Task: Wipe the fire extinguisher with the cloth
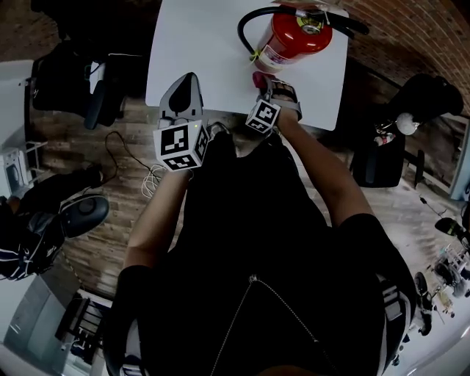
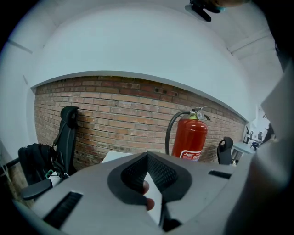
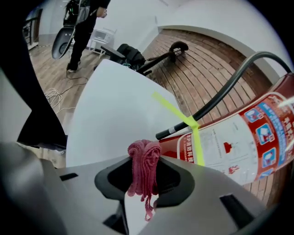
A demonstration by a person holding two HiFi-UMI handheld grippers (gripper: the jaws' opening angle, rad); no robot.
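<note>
A red fire extinguisher [image 1: 297,37] with a black hose [image 1: 246,22] stands upright at the far right of the white table [image 1: 198,44]. It also shows in the left gripper view [image 2: 189,140] and fills the right of the right gripper view [image 3: 248,137]. A yellow-green tie [image 3: 195,133] wraps its hose. My right gripper [image 1: 263,82] is shut on a bunched pink cloth [image 3: 143,170], just short of the extinguisher's base. My left gripper [image 1: 183,87] hangs at the table's front edge, left of the right one, its jaws [image 2: 148,156] closed with nothing between them.
A brick wall [image 2: 115,114] stands behind the table. Black chairs [image 2: 66,137] and a backpack [image 2: 34,160] sit to the left. Cables [image 1: 139,165] lie on the wooden floor. A person [image 3: 85,23] stands farther off. A cluttered desk [image 1: 440,272] is at the right.
</note>
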